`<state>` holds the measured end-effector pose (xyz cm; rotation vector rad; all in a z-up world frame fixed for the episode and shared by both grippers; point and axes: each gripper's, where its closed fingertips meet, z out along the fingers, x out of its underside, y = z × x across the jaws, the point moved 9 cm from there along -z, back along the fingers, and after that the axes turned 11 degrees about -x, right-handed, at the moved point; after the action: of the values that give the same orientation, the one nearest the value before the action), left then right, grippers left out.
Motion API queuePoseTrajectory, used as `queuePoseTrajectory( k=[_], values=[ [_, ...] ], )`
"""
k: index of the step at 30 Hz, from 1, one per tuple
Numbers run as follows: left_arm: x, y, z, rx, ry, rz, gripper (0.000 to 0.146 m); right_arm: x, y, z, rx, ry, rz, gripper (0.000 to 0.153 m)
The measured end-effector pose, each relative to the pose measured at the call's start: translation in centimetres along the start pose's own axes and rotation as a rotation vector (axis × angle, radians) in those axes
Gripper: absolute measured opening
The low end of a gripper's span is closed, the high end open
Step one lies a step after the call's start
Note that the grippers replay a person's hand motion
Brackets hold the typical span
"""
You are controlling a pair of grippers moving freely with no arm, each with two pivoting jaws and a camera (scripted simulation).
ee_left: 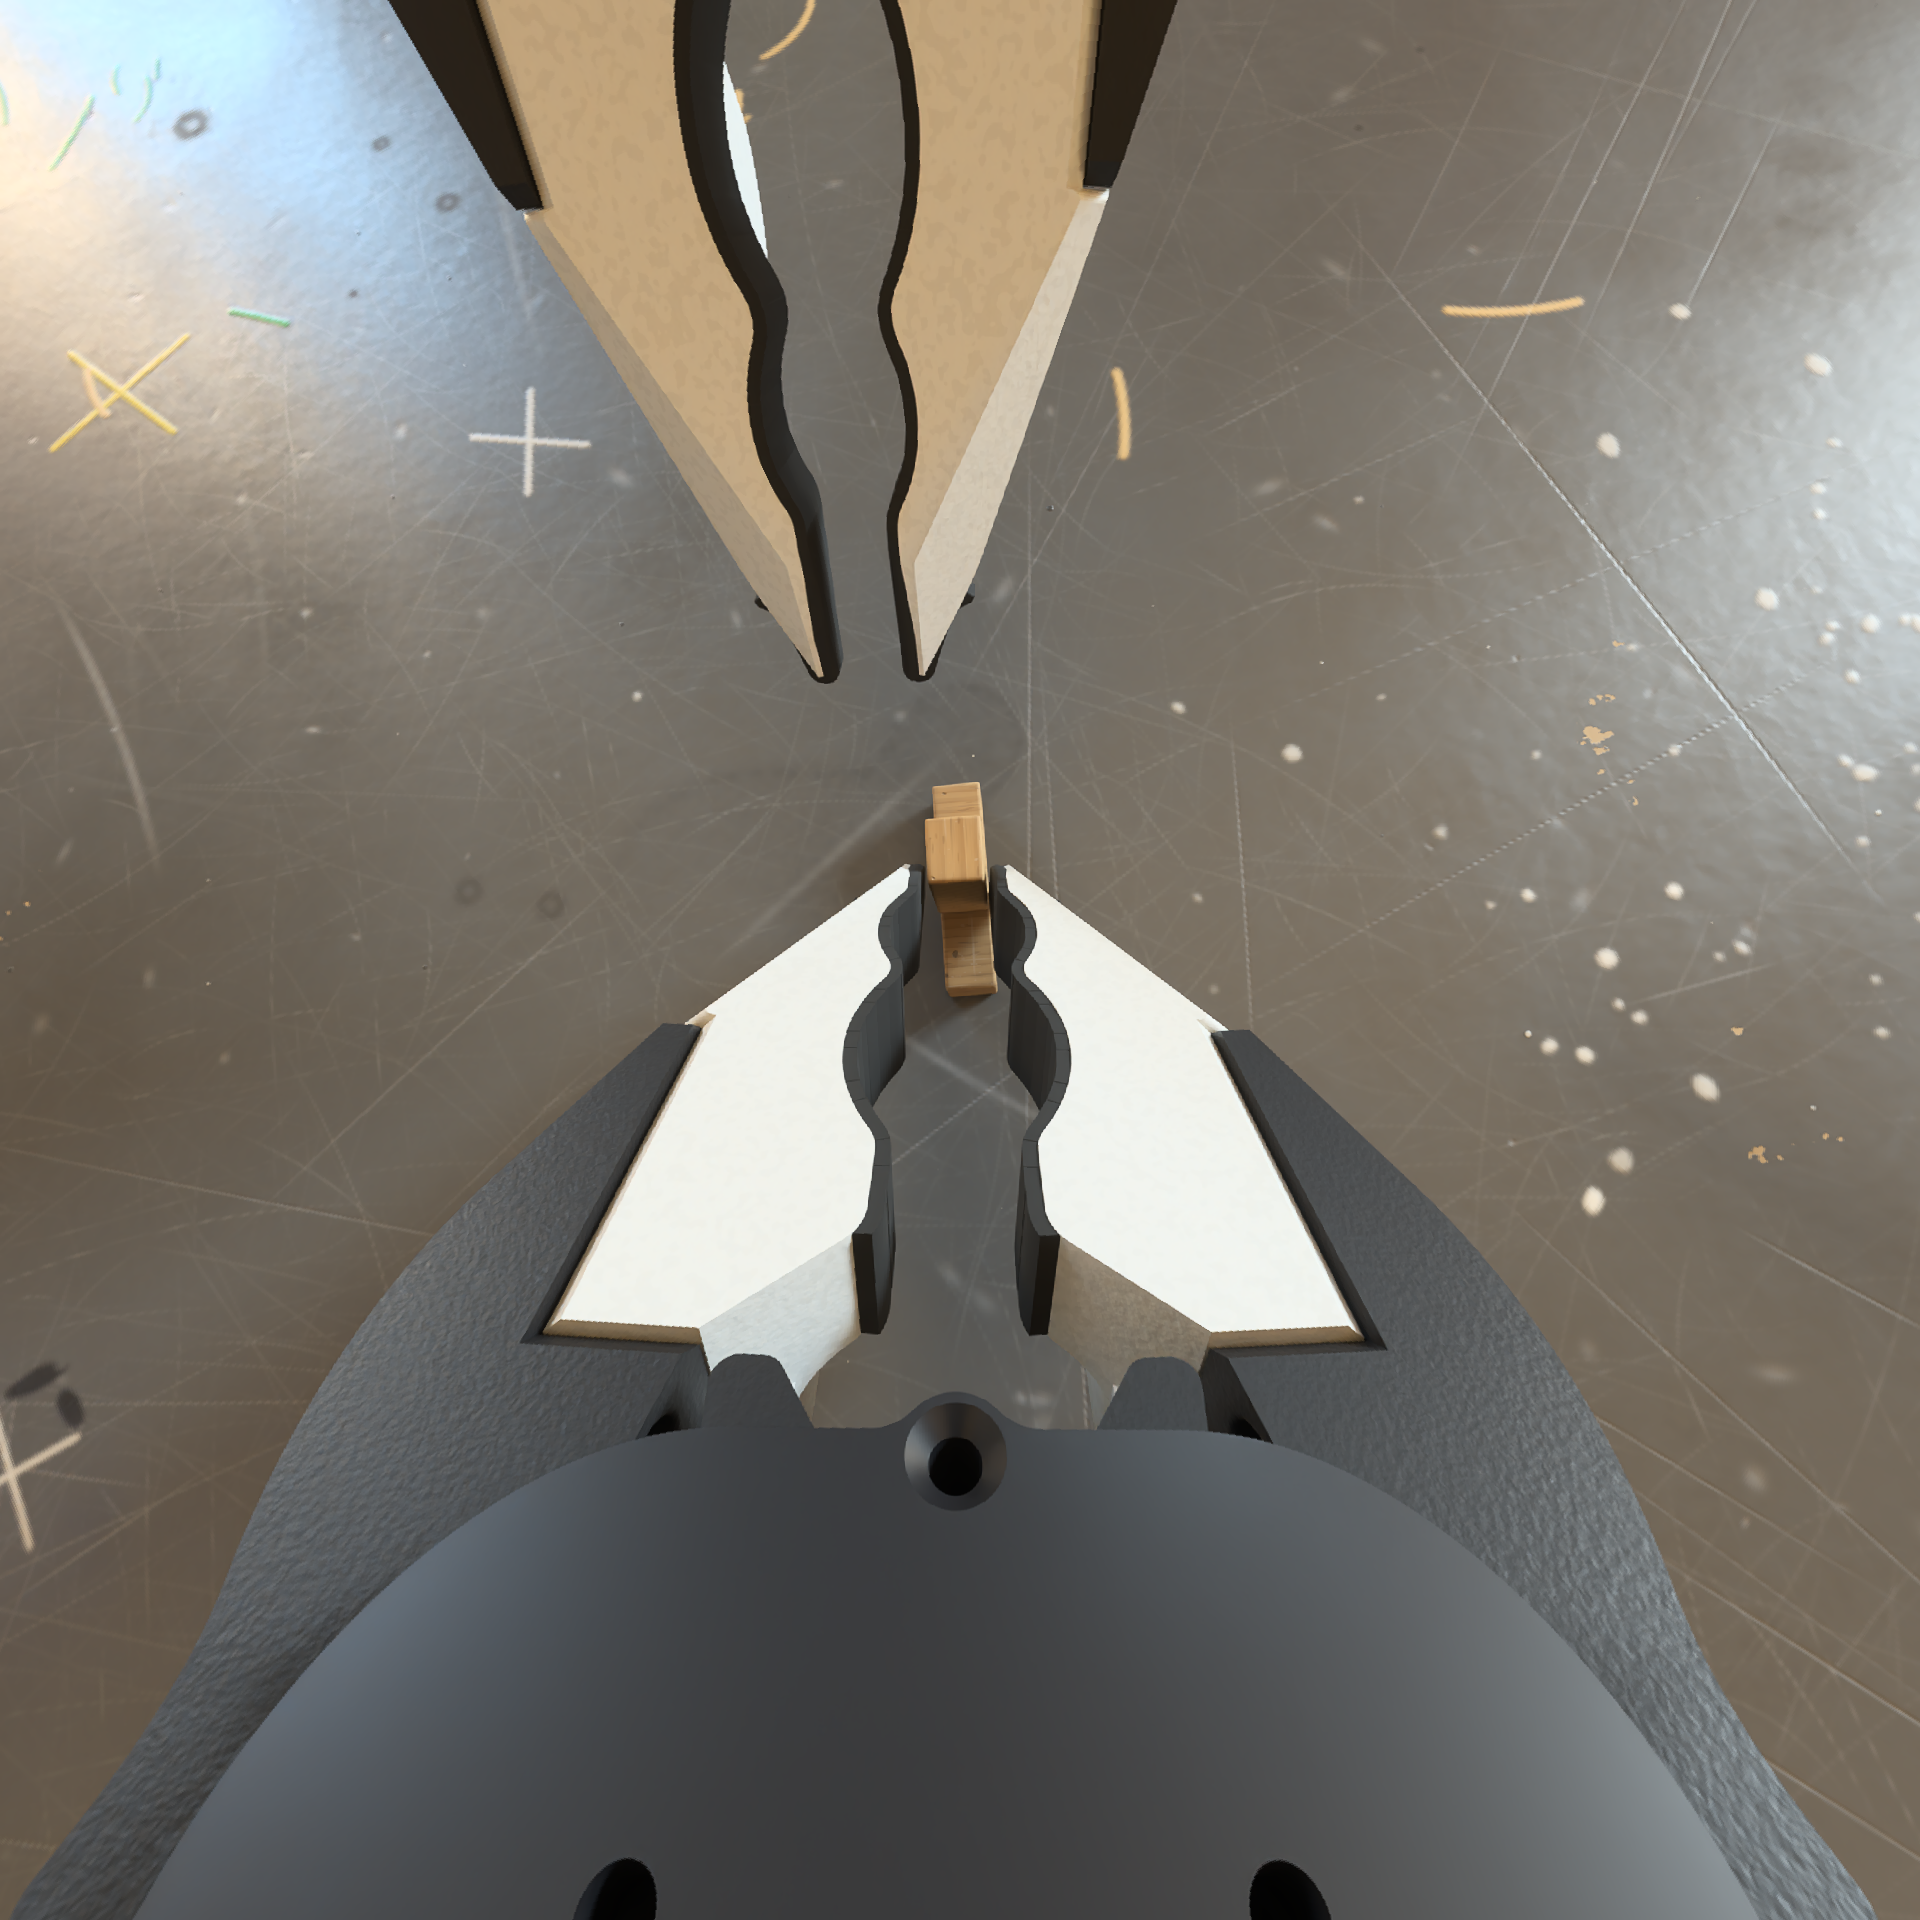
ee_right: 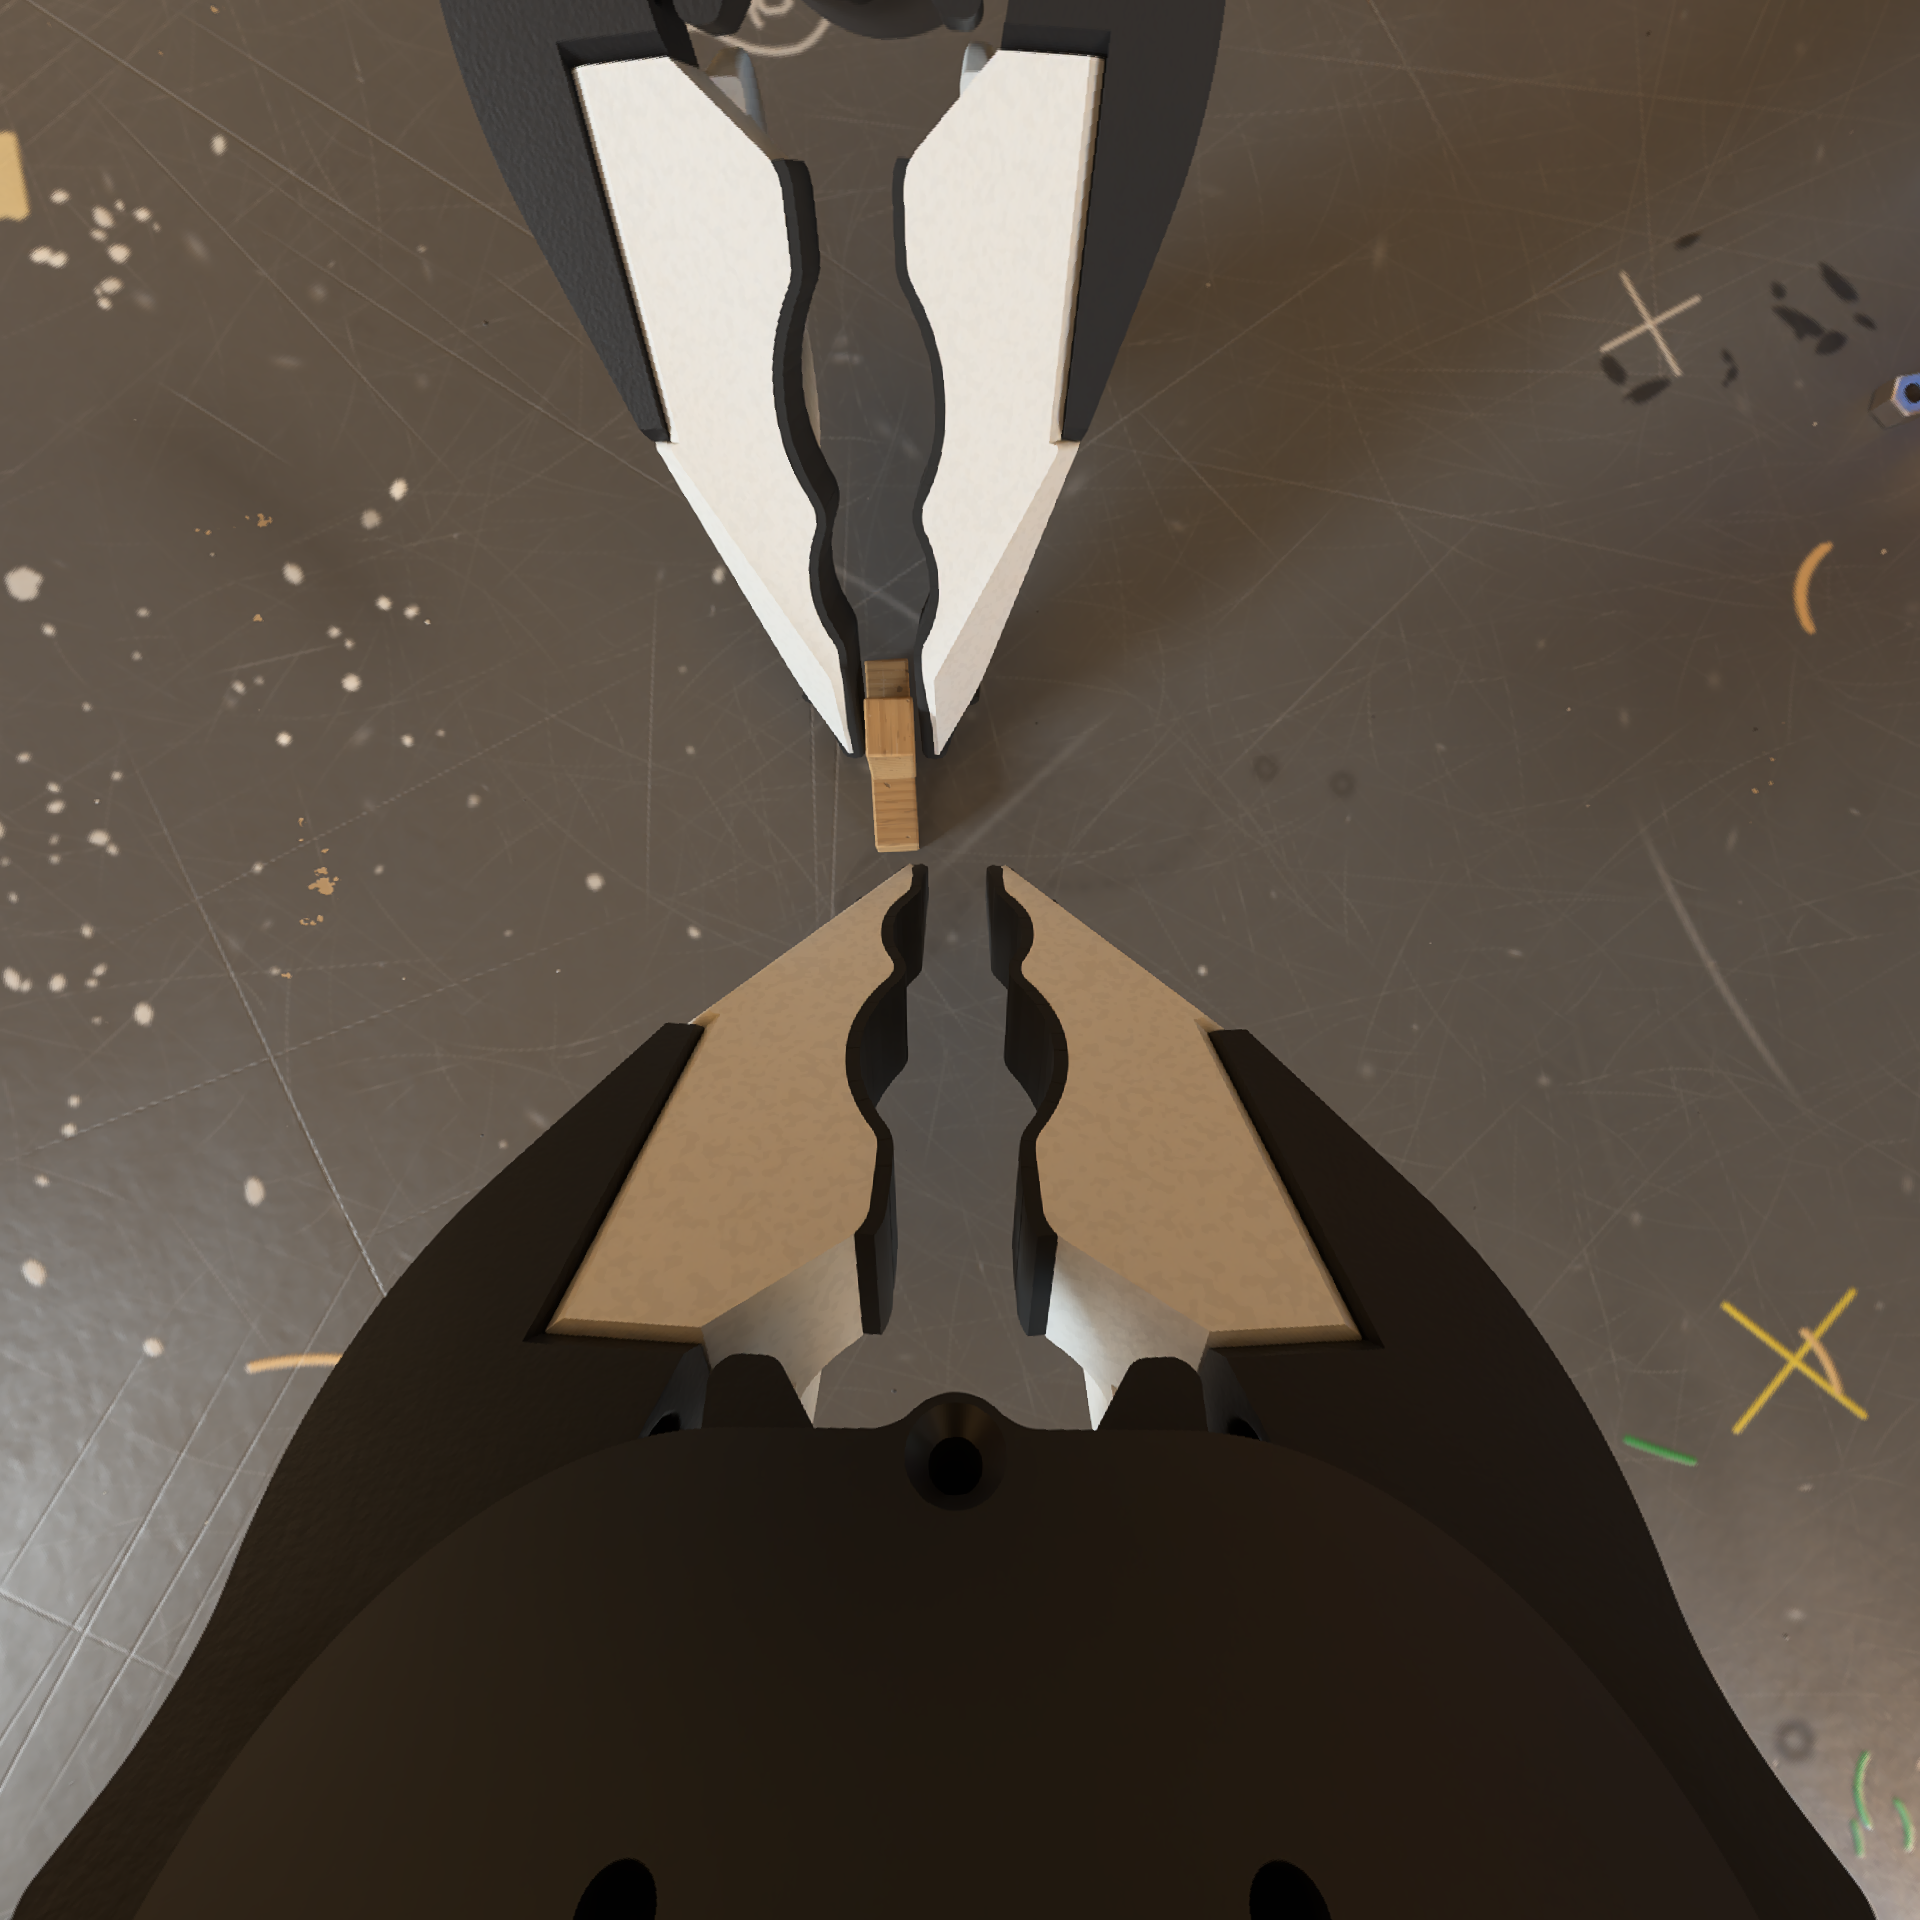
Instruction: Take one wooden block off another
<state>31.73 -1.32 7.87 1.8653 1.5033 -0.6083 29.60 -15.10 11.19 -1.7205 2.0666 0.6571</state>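
Two small light wooden blocks, one on the other, stand on the dark table; the upper wooden block (ee_left: 954, 847) (ee_right: 888, 727) sits over the lower wooden block (ee_left: 971, 956) (ee_right: 896, 812). My left gripper (ee_left: 956, 881), with white fingers, is shut on the blocks at its fingertips; it also shows in the right wrist view (ee_right: 896, 740). I cannot tell which of the two blocks its pads press. My right gripper (ee_right: 956, 878), with tan fingers, faces it from the opposite side (ee_left: 871, 675), a short way from the blocks. Its jaws stand a narrow gap apart with nothing between them.
The table (ee_left: 1455, 935) is dark, scratched and speckled with pale paint spots. Chalk crosses (ee_left: 530, 442) (ee_right: 1792, 1361) mark it. A small blue-tipped hex part (ee_right: 1896, 400) lies at the right edge of the right wrist view.
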Motion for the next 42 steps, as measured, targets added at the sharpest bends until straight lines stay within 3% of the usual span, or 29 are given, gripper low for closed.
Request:
queuePoseTrajectory(
  k=[37,42],
  values=[
    [-0.5,-0.3,0.2,-0.038,0.052,-0.126,0.011,0.5,-1.1,-0.3,-0.082,-0.034,0.011,0.009],
    [-0.3,0.0,0.3,0.013,0.015,-0.159,0.009,0.5,-1.1,-0.3,-0.086,-0.018,0.005,0.008]
  ],
)
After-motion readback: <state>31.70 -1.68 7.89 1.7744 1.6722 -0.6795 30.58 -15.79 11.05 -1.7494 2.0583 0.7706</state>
